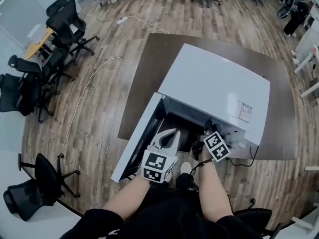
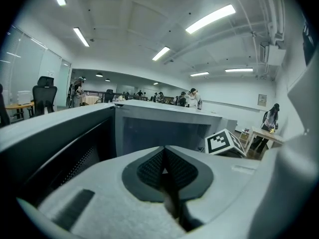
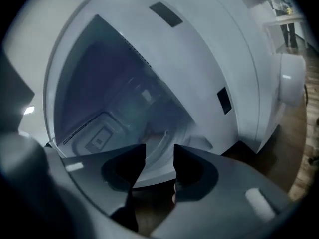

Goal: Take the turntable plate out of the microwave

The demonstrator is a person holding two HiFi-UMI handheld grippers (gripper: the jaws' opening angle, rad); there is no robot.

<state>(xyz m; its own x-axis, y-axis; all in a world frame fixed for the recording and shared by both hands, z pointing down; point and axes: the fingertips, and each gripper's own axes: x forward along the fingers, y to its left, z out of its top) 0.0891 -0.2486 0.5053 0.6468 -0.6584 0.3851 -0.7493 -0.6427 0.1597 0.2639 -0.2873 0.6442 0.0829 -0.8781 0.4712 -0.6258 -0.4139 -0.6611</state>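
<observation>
A white microwave (image 1: 214, 83) stands on a dark brown table (image 1: 149, 78), its door (image 1: 137, 138) swung open to the left. In the right gripper view the glass turntable plate (image 3: 162, 137) lies dimly on the cavity floor. My right gripper (image 3: 159, 148) is open just in front of the opening, with nothing between its jaws. In the head view the right gripper (image 1: 207, 128) is at the cavity's right side. My left gripper (image 1: 172, 133) is shut and empty beside the open door; in its own view the left gripper (image 2: 164, 151) points at the dark cavity (image 2: 159, 133).
Black office chairs (image 1: 60, 29) crowd the left of the room, and one more chair (image 1: 35, 183) stands near my left. A white cable (image 1: 84, 93) runs over the wooden floor. A black cord (image 1: 244, 161) hangs at the microwave's front right corner.
</observation>
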